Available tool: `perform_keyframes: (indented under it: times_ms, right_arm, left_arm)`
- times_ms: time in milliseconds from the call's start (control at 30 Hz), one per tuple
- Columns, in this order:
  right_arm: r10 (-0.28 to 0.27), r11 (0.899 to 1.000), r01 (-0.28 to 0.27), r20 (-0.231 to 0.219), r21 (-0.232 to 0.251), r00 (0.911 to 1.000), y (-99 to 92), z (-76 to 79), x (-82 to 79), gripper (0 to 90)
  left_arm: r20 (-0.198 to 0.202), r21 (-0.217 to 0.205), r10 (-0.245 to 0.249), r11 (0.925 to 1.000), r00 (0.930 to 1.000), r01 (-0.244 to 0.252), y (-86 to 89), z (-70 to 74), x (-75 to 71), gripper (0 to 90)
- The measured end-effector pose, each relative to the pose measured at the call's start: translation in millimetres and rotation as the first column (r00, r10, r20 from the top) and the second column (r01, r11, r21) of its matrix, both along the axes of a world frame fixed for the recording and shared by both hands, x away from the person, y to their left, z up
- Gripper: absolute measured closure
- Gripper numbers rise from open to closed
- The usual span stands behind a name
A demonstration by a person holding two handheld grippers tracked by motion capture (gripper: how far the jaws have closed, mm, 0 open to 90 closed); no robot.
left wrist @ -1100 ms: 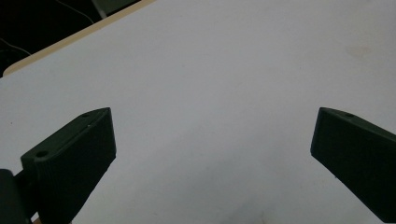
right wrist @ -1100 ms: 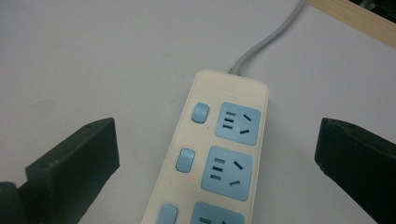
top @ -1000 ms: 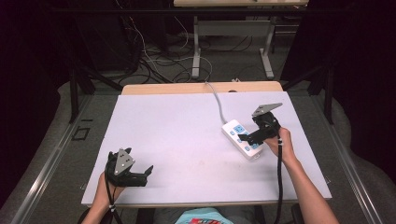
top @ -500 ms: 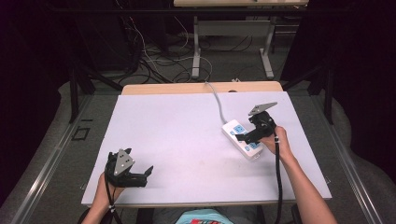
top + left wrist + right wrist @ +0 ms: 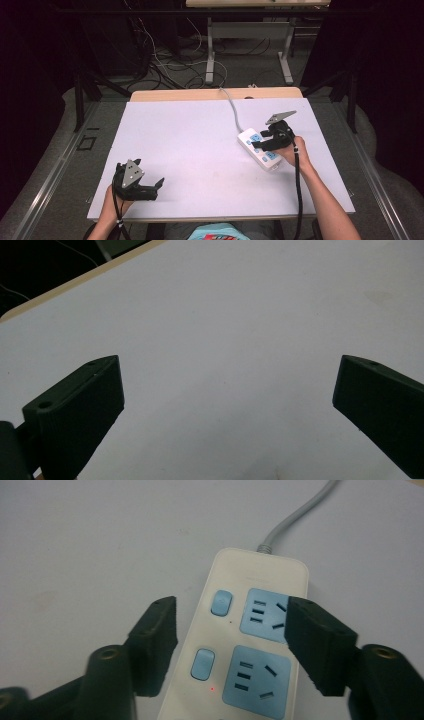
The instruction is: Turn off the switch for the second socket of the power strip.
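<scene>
White table [image 5: 200,150], dark room behind.
Item: power strip [image 5: 258,149], right of centre, flat, cord [image 5: 232,109] trailing back. Rigid plastic, light, smooth sides likely slippery; grip across the width.
Right gripper [image 5: 232,630]: jaws just closing, straddling the strip, pads apparently not pressing.
Left gripper [image 5: 227,390]: open, empty.
Containers: none.

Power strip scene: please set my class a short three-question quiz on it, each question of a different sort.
1. True or false: the right claw straddles the power strip.
2. What does the left claw have between its jaws? A) a plug B) bare table C) a cable
3. What colour are the strip's sockets?

Key:
1. True; the jaws have just been closing, one on each side of the strip.
2. B; bare white table.
3. Blue.
</scene>
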State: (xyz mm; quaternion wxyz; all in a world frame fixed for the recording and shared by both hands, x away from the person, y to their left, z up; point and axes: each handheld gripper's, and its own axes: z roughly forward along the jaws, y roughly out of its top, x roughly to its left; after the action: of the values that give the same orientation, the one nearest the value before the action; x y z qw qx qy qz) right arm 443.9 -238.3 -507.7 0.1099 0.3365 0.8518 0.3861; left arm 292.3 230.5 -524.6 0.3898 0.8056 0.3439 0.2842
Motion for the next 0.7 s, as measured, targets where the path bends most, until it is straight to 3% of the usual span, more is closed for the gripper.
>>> perform_keyframes:
  times_ms: [133,167,200,233,333,500,633,700]
  right_arm:
    - [0.012,0.999,-0.012,0.009,-0.035,0.9999,4.4,-2.9,-2.5,61.8]
    - [0.012,0.999,-0.011,0.019,-0.053,0.9997,4.9,-3.2,-3.2,66.8]
    - [0.008,0.998,-0.007,0.018,-0.068,0.9998,7.7,-3.8,-4.6,77.0]
    - [0.008,0.998,-0.007,0.018,-0.068,0.9998,7.7,-3.8,-4.6,77.0]
    - [0.005,0.997,-0.001,0.046,-0.08,0.9989,8.3,-2.6,-6.5,89.9]
    - [0.002,0.997,0.003,0.062,-0.079,0.9981,10.0,-2.4,-8.0,90.0]
    - [0.003,0.994,0.001,0.033,-0.108,0.9995,12.1,-2.4,-8.7,90.0]
    - [0.011,0.995,-0.007,0.041,-0.102,0.9991,13.9,-4.4,-8.6,90.0]
  left_arm:
    - [0.004,-0.003,0.002,1.0,1.0,-0.002,-0.1,-0.3,-1.2,0.0]
    - [0.01,0.013,-0.001,0.9999,1.0,0.001,1.3,0.8,-1.0,0.0]
    - [0.001,-0.002,0.002,1.0,1.0,-0.002,0.9,0.3,-1.4,0.0]
    - [0.003,0.0,0.005,1.0,1.0,-0.005,1.5,0.5,-1.2,0.0]
    - [0.002,-0.001,0.002,1.0,1.0,-0.002,1.6,0.6,-1.0,0.0]
    - [0.0,0.0,-0.002,1.0,1.0,0.002,0.3,0.4,-2.4,0.0]
    - [0.002,0.001,0.0,1.0,1.0,0.0,0.8,0.4,-1.9,0.0]
    - [0.008,0.009,-0.001,1.0,1.0,0.001,1.2,0.8,-1.5,0.1]
